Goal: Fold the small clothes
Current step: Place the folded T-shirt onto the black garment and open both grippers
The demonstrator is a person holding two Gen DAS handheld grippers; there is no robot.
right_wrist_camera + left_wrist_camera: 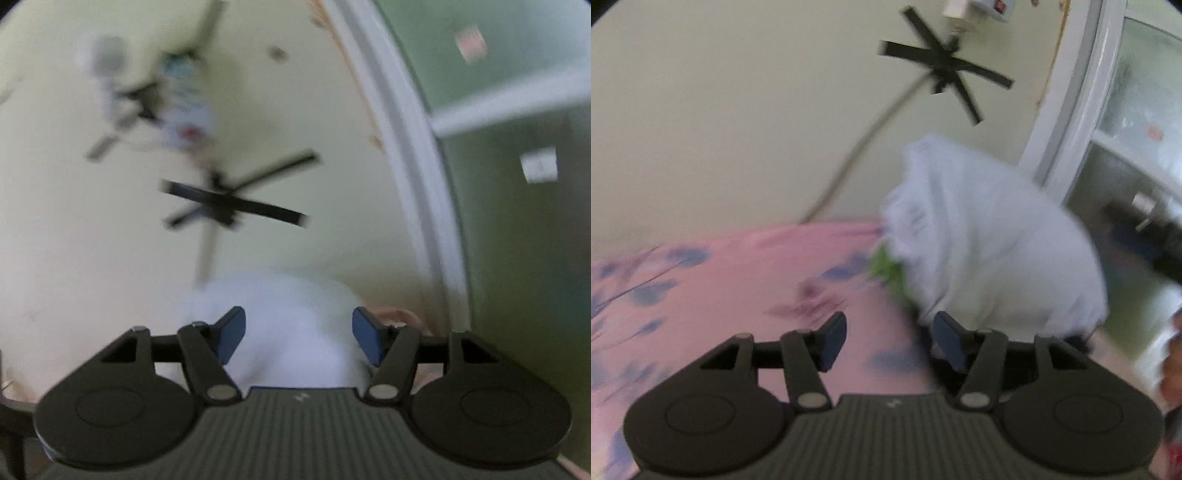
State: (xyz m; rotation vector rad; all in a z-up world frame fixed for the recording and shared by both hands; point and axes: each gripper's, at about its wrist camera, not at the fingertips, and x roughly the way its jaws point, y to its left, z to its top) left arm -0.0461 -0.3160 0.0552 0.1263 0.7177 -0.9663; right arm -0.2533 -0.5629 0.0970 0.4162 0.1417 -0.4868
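Left wrist view shows our left gripper (889,339) with its fingers parted and nothing between them, above a pink flowered sheet (738,280); the white garment (990,251) sits bunched at the sheet's far right edge, over something green (886,269). On the right wrist view, our right gripper (298,338) also stands open, the garment blurred beyond its fingers and apparently ungripped.

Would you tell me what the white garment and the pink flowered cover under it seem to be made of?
White garment: soft matte woven or knit cloth, likely cotton, since it bunches in loose folds; blur hides the weave. Pink flowered cover: thin matte printed fabric, lying flat with blue and purple flower prints and no sheen.
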